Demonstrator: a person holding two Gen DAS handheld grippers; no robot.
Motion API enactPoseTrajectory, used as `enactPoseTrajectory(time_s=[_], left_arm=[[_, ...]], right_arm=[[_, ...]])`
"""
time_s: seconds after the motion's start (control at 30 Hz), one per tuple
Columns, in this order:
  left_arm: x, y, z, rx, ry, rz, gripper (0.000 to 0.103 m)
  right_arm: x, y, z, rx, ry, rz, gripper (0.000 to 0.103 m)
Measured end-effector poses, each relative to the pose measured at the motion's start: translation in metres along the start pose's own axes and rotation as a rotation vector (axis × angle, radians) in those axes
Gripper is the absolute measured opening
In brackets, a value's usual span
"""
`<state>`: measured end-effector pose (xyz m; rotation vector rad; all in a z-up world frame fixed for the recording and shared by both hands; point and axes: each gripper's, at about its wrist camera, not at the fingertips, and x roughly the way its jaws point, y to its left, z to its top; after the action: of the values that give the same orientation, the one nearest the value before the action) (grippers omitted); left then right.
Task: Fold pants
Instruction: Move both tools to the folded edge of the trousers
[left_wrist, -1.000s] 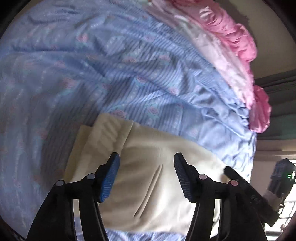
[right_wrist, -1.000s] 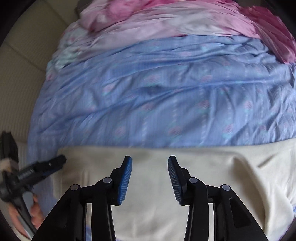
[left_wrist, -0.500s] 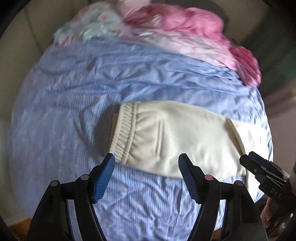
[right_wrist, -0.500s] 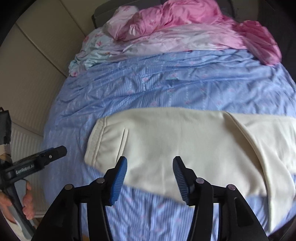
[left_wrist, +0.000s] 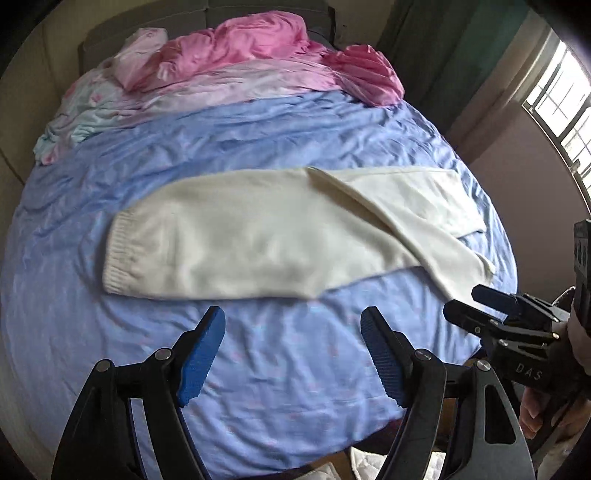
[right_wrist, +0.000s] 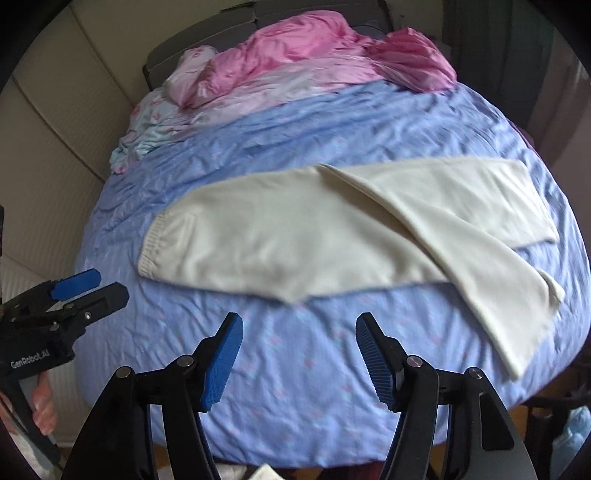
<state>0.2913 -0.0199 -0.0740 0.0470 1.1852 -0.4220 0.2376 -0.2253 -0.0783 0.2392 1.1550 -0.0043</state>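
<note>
Both my tongs are empty and off the cloth: left tongs (left_wrist: 292, 354) stand wide, jaws having just opened further, nothing between them but blue sheet; right tongs (right_wrist: 299, 356) likewise wide, jaws just opened further, nothing gripped. The cream knit pants with ribbed elastic waistband (left_wrist: 258, 236) lie flat on the bed's wrinkled light-blue patterned sheet (left_wrist: 280, 373), ahead of and beyond both pairs of tongs, not touching either. Waistband end (right_wrist: 151, 247) sits ahead-left of my right tongs; the leg ends run off ahead-right, one leg laid over the other but splayed, upper leg's cuff (right_wrist: 524, 354) angling back toward the near bed edge. Crumpled pink satin bedding (right_wrist: 310, 51) is piled far beyond, well apart from the pants. Step, as I judge it: lengthwise fold done roughly, legs not squared, so I'm between folds. Next move likely calls for lining up the splayed leg, then pinching the cuff end with one pair and carrying it over to the waistband. Risk: soft knit may drag and bunch.
</note>
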Motion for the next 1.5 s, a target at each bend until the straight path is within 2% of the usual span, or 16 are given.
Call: enactPoseTrajectory(time_s=[0.1, 0.2, 0.3, 0.4, 0.53, 0.67, 0.83, 1.1, 1.23, 1.5], left_arm=[[0.009, -0.046, -0.005, -0.037, 0.010, 0.005, 0.075], [0.020, -0.091, -0.009, -0.072, -0.004, -0.023, 0.075], [0.033, -0.133, -0.013, -0.080, 0.001, -0.027, 0.075], [0.042, -0.170, -0.016, -0.054, 0.012, -0.070, 0.075], [0.056, -0.206, -0.012, 0.006, -0.009, -0.065, 0.075], [0.079, -0.217, -0.005, 0.017, 0.007, -0.097, 0.075], [0.119, -0.228, 0.000, 0.056, 0.085, -0.073, 0.075], [0.187, -0.247, 0.000, 0.090, 0.202, -0.091, 0.075], [0.217, -0.251, 0.005, 0.104, 0.227, -0.061, 0.075], [0.263, -0.240, 0.028, 0.015, 0.266, -0.116, 0.075]], right_arm=[[-0.007, -0.045, -0.010, 0.007, 0.026, 0.019, 0.065], [-0.012, -0.096, -0.018, 0.001, 0.054, 0.056, 0.065], [-0.013, -0.139, -0.029, -0.003, 0.075, 0.044, 0.065], [-0.016, -0.183, -0.041, 0.056, 0.092, 0.054, 0.065], [-0.018, -0.228, -0.058, 0.157, 0.074, 0.044, 0.065], [-0.009, -0.268, -0.076, 0.288, 0.080, 0.045, 0.065], [0.008, -0.307, -0.097, 0.446, 0.071, 0.006, 0.065], [0.049, -0.359, -0.129, 0.679, 0.084, -0.030, 0.065], [0.072, -0.373, -0.143, 0.747, 0.098, -0.065, 0.065], [0.114, -0.386, -0.152, 0.886, 0.094, -0.015, 0.065]])
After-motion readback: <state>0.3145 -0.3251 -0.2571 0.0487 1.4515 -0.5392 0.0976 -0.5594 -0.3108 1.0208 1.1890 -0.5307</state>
